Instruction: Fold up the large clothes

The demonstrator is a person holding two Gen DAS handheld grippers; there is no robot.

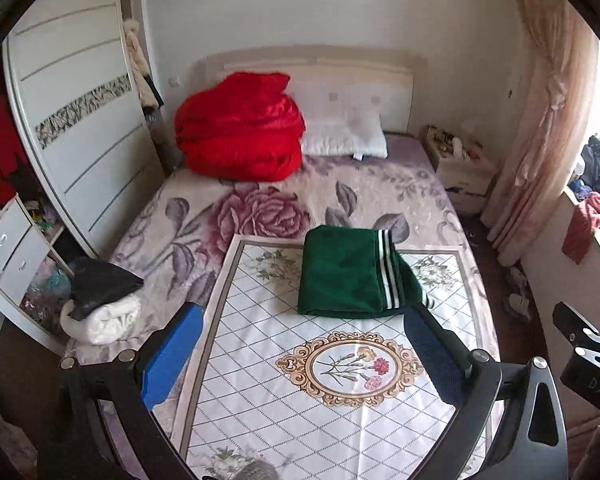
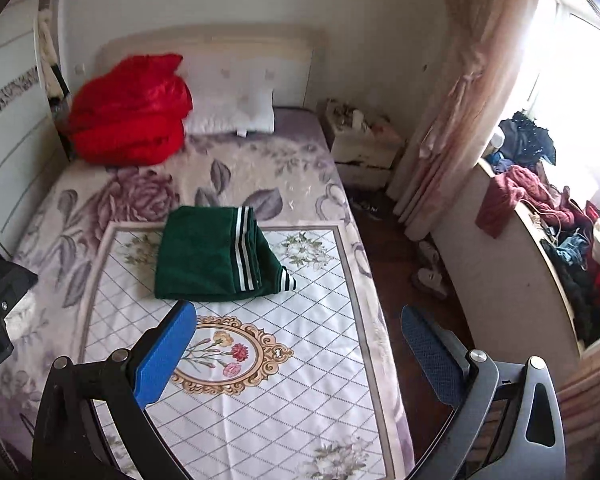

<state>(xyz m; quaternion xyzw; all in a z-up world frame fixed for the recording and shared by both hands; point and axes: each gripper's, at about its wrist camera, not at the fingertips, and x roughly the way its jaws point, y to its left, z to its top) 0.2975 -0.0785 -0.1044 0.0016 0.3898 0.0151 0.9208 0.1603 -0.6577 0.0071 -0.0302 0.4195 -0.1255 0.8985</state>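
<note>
1. Green garment [image 1: 342, 272], folded, striped trim to its right side, lying on far part of patterned cloth [image 1: 284, 420] spread over bed [image 1: 188, 208].
2. Left gripper [image 1: 300, 344] spread wide, holding nothing, near of garment.
3. Right gripper [image 2: 300, 344] likewise spread, empty.

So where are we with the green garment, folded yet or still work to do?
Looks done: the green garment lies as a compact folded rectangle on the white patterned cloth, though one striped cuff sticks out at its right. In hand: nothing; the left gripper and right gripper are both open, jaws empty. Left: perhaps tucking that cuff.
</note>
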